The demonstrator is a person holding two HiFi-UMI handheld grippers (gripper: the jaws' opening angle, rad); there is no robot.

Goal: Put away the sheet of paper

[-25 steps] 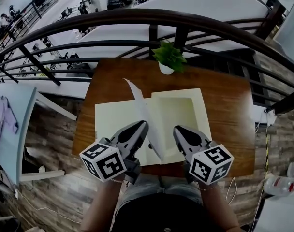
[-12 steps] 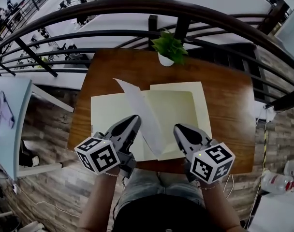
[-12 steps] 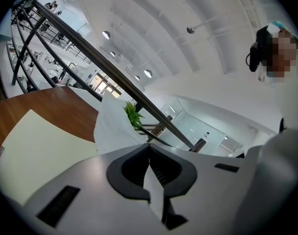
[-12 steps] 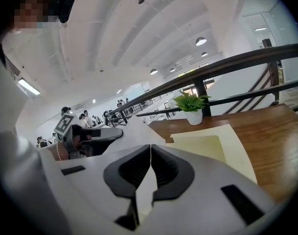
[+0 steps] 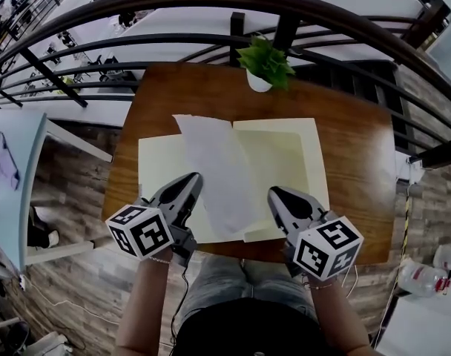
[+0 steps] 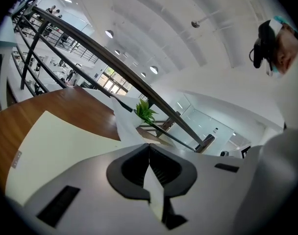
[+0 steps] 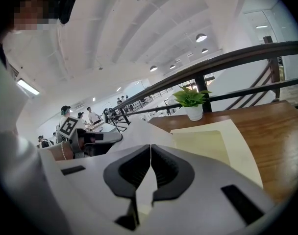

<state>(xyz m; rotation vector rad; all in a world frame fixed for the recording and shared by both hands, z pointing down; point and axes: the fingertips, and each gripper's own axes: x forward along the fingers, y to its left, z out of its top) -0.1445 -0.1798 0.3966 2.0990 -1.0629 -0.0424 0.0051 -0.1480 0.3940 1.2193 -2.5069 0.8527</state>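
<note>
A white sheet of paper (image 5: 214, 173) lies slanted across the middle of an open pale yellow folder (image 5: 288, 154) on the wooden table (image 5: 351, 147). Its far corner reaches past the folder's top edge. My left gripper (image 5: 190, 178) rests at the sheet's near left side with its jaws shut. To the right of the sheet, my right gripper (image 5: 276, 193) is also shut, over the folder's near edge. In the left gripper view the paper (image 6: 123, 126) rises just beyond the shut jaws. In the right gripper view the paper (image 7: 139, 131) bulges up left of the folder (image 7: 208, 146).
A small potted plant (image 5: 264, 64) stands at the table's far edge, against a dark railing (image 5: 211, 13). Beyond the railing is a drop to a lower floor. Bare wood shows to the right of the folder.
The sheet stood on edge along the folder's middle; it has dropped leftwards and now lies nearly flat. My left gripper has shifted a little to the left.
</note>
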